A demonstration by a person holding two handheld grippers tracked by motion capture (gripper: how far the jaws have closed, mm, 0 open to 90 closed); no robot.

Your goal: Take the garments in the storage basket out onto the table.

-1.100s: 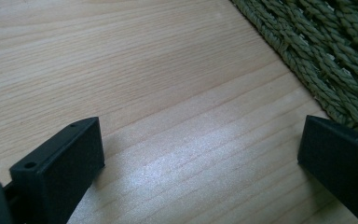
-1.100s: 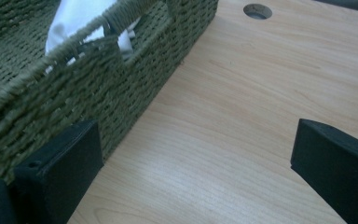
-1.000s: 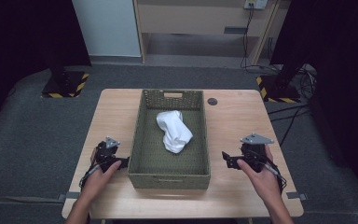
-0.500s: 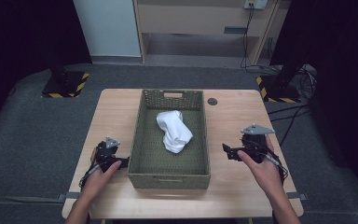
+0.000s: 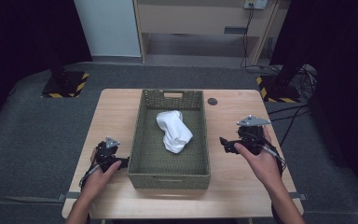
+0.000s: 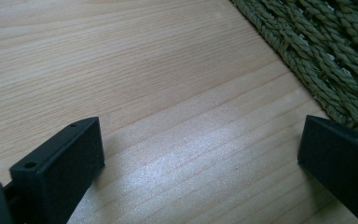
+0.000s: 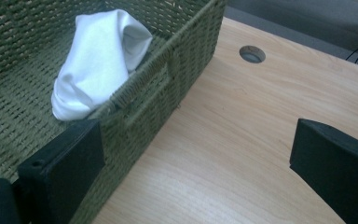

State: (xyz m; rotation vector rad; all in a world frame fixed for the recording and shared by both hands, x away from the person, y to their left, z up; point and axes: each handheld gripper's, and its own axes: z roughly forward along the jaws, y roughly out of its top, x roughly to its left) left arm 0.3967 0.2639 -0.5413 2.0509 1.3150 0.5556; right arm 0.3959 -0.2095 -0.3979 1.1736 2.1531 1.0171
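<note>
A green woven basket point(image 5: 140, 140) stands in the middle of the wooden table point(image 5: 116, 112), with a crumpled white cloth point(image 5: 173, 130) lying inside it. My left gripper point(image 5: 122, 162) rests low on the table against the basket's left wall point(image 6: 326, 60), open point(image 6: 200, 154) over bare wood. My right gripper point(image 5: 224, 143) is held above the table to the right of the basket and points at its wall. It is open point(image 7: 198, 154) with nothing between the jaws. In the right gripper view the cloth point(image 7: 98, 60) shows over the basket rim point(image 7: 168, 79).
A round cable hole point(image 5: 212, 101) sits in the table behind the basket's right corner, and the right gripper view shows this hole point(image 7: 252, 53) too. Black stands with striped bases point(image 5: 65, 84) are on the floor at both far sides. Bare wood lies to either side of the basket.
My right gripper has risen and moved a little away from the person, staying open. The left gripper, the basket and the cloth have not moved.
</note>
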